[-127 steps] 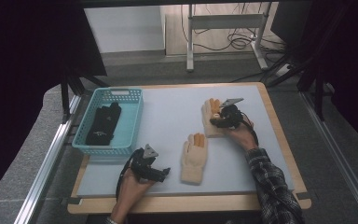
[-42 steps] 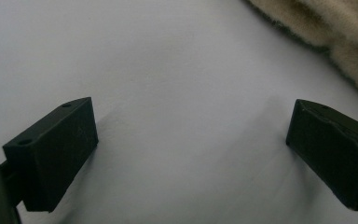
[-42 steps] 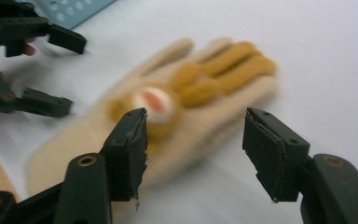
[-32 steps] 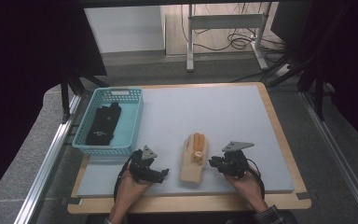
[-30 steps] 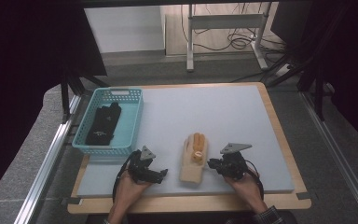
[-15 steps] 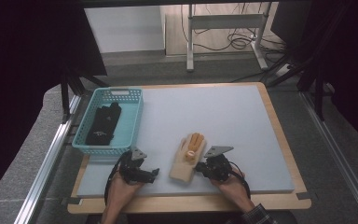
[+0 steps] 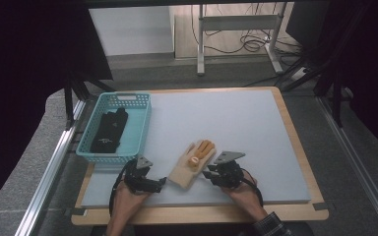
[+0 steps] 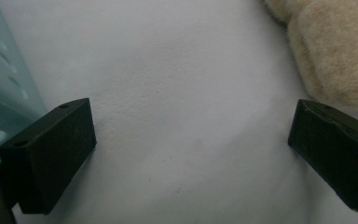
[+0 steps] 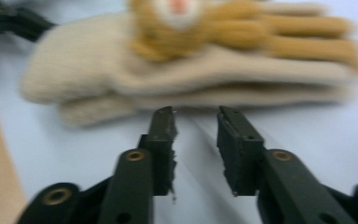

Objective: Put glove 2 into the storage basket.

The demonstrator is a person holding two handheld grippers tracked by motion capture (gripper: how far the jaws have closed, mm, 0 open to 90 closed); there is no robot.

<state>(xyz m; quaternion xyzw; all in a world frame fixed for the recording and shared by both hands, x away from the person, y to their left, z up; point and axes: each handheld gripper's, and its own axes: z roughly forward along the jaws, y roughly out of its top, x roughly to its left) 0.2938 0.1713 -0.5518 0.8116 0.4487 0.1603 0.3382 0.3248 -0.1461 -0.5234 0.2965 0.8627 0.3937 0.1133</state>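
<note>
The turquoise basket (image 7: 140, 125) holds black gloves (image 7: 109, 130), their detail hard to read. Stacked beige gloves (image 7: 193, 164) lie between the wide-spread left gripper (image 7: 158, 183) and the right gripper (image 7: 207, 174), its jaws just opening, nothing between them.

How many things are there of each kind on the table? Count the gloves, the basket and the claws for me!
Cream gloves with orange fingers, stacked: 2
Turquoise basket: 1
Black item lying in the basket: 1
Claws: 2, the left claw and the right claw
Total: 6
</note>
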